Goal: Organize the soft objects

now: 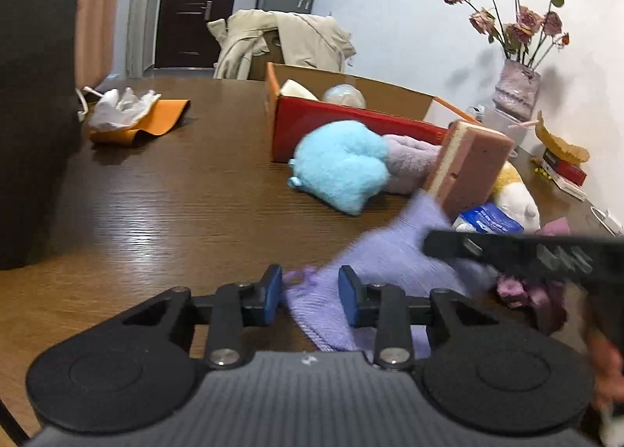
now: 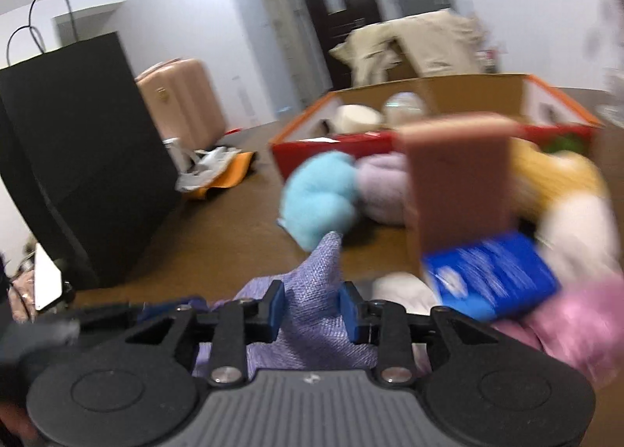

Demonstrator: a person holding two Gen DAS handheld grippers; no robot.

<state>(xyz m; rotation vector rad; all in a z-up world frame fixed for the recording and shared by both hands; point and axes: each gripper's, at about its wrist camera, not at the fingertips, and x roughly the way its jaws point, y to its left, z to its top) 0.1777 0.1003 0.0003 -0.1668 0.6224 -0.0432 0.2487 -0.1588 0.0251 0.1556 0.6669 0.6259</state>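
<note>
Left gripper (image 1: 310,291): jaws part-open, blue pads (image 1: 273,287) straddling the near edge of a lavender knit cloth (image 1: 374,263) lying on the brown wood table (image 1: 163,205). There's a gap between pads and fabric on both sides, so no grip.

Right gripper (image 2: 311,308): the same lavender knit cloth (image 2: 316,291) bunches up between its blue pads (image 2: 277,306), with a peak of fabric sticking up past the fingertips. The pads look pressed into the cloth, though the right wrist view is motion-blurred, so contact isn't certain. In the left wrist view, the right gripper's black body (image 1: 538,252) crosses over the right part of the cloth.

Rest of the pile, far of the cloth:
- light blue plush (image 1: 343,166), resting on the table and touching a rolled mauve towel (image 1: 409,162) to its right
- pink block sponge (image 1: 468,166), tilted, its low end at the cloth's far corner
- blue tissue pack (image 1: 487,219), just right of the sponge base
- yellow-and-white plush (image 1: 514,193), behind that
- pink fluffy item (image 2: 577,326), near right

Open red cardboard box (image 1: 351,123) sits on the table far of the pile, with a cream item and a clear round item inside. Black paper bag (image 2: 78,158) stands at left. Vase of dried roses (image 1: 514,88) at far right.
</note>
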